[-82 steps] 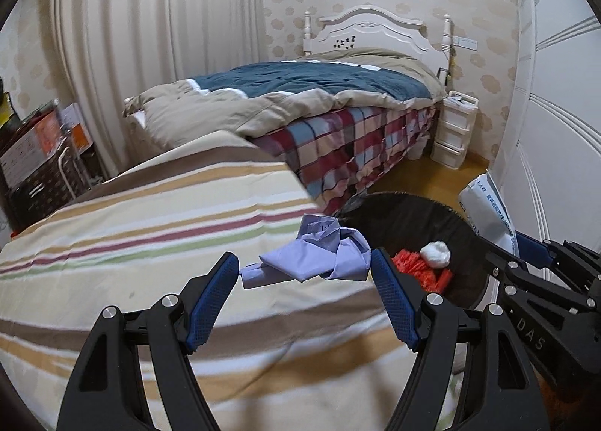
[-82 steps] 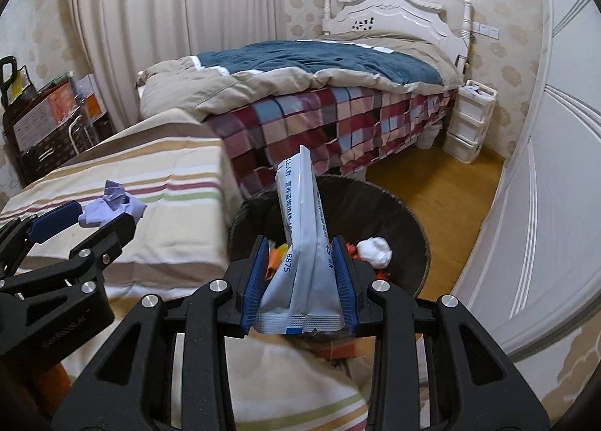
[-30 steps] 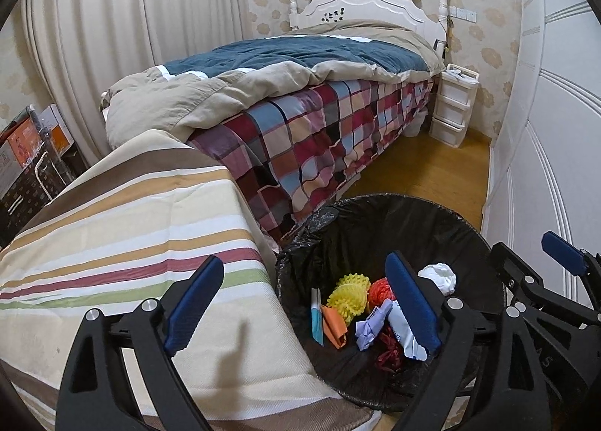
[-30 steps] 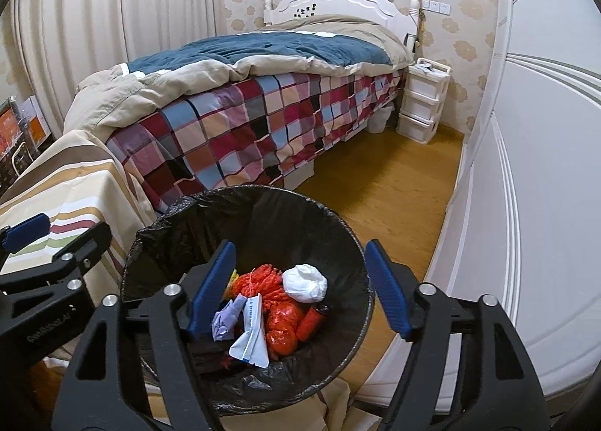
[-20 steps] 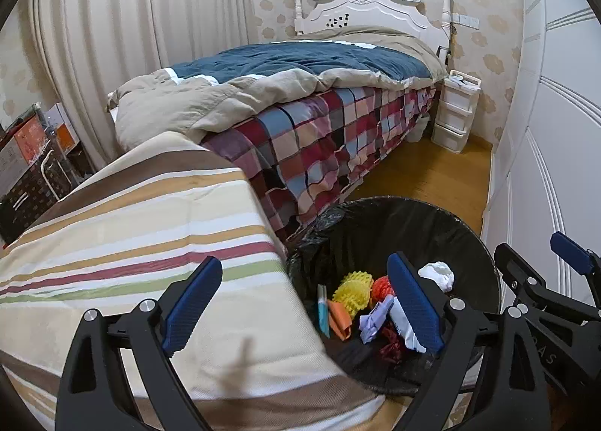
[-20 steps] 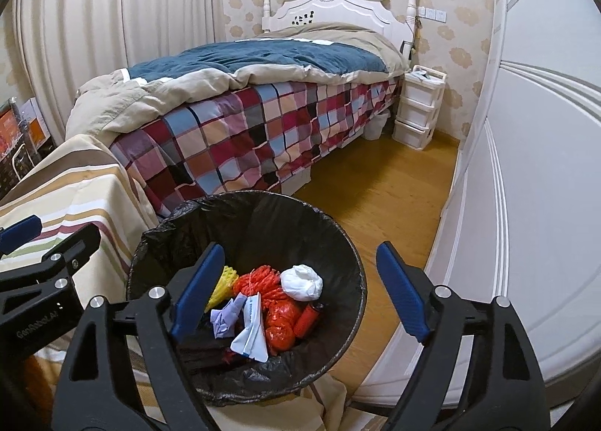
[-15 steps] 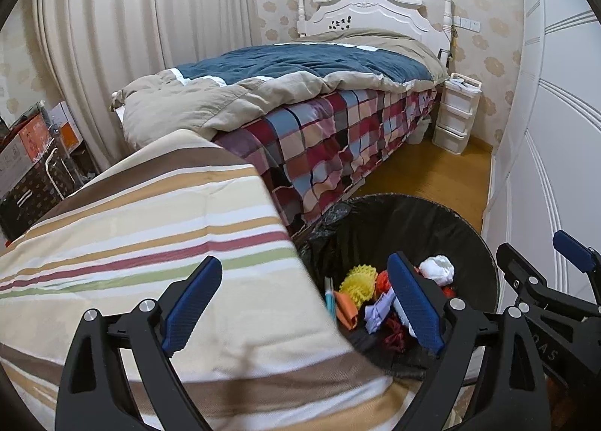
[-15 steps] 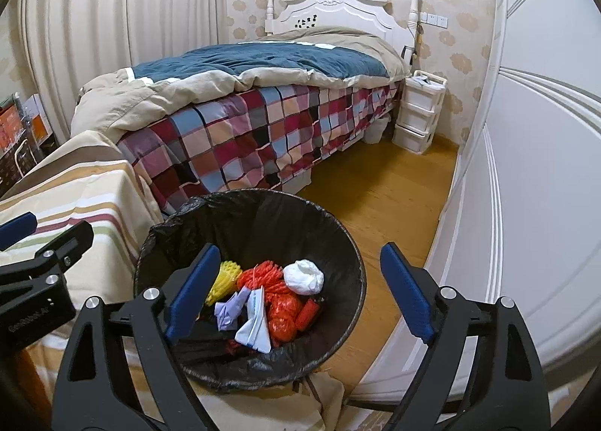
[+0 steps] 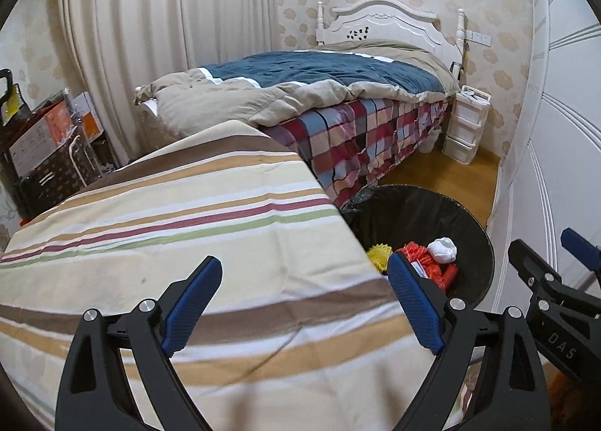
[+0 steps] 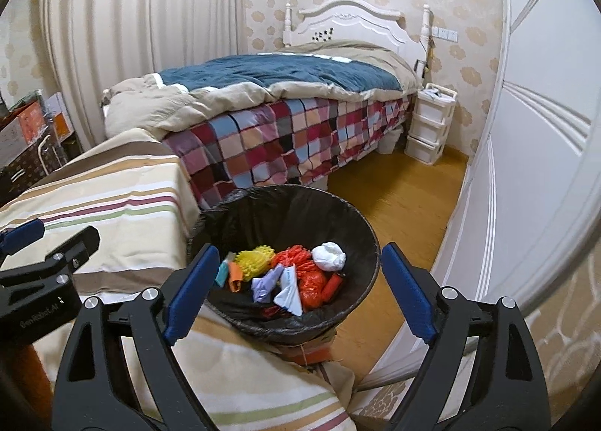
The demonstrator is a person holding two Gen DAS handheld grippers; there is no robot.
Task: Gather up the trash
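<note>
A black-lined trash bin [image 10: 372, 239] stands on the floor beside the striped-cloth surface [image 9: 169, 224]. Inside lie a white wad [image 10: 328, 257], a yellow spiky ball [image 10: 255, 260], red netting [image 10: 311, 282], crumpled purple paper [image 10: 266, 282] and a white-and-blue packet [image 10: 289, 294]. My right gripper [image 10: 299, 254] hangs open above the bin's near rim, with nothing between its fingers. My left gripper [image 9: 303, 265] is open and empty over the striped cloth, with the bin [image 9: 477, 228] to its right. There the white wad [image 9: 443, 248] shows past the right finger.
A bed [image 9: 319, 93] with a checked cover and blue quilt fills the back. A white drawer unit [image 9: 465, 126] stands by its head. White wardrobe doors [image 10: 526, 168] line the right side. Boxes and a rack [image 9: 41, 145] sit at far left. Wooden floor [image 10: 405, 190] lies beyond the bin.
The purple paper and the packet, held earlier, now lie in the bin. Both grippers have drawn back and up from the bin, the left one over the striped cloth. The right jaws widened.
</note>
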